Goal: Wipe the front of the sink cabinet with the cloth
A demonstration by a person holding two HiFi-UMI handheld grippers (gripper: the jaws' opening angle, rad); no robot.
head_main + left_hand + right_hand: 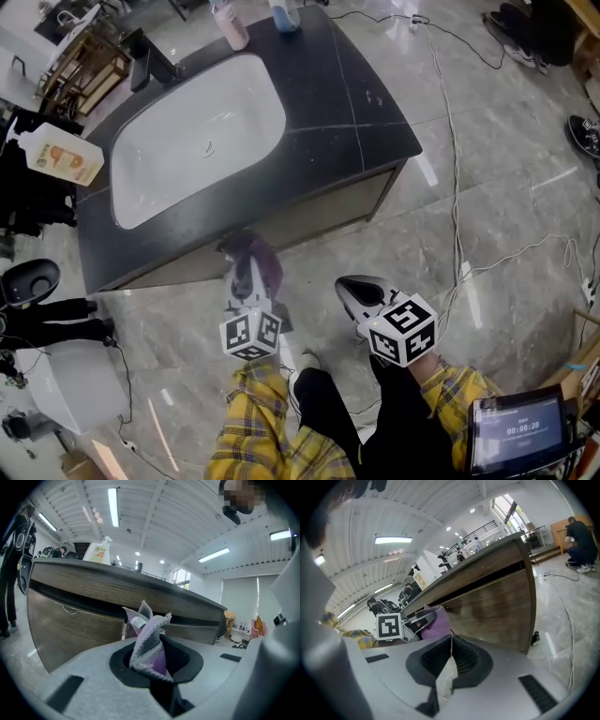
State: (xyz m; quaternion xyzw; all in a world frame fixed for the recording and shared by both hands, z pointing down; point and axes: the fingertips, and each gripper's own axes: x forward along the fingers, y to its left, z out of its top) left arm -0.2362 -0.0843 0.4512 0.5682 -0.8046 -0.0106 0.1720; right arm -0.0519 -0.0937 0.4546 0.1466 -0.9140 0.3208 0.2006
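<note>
holds the left gripper [246,274] out in front, pointed forward, jaws clamped on a bunched cloth [149,644] that sticks up between them. carries the right gripper [348,286] close beside it on the right, angled slightly leftward, jaws pressed together with tips touching. wears yellow plaid sleeves [253,422] on both forearms, drawn in near the body

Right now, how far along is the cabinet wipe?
Done: purple cloth clamped in the left gripper. In hand: cloth held near the wooden cabinet front, contact unclear. Left: the wiping itself; no wiped marks visible. Right gripper shut, empty.
</note>
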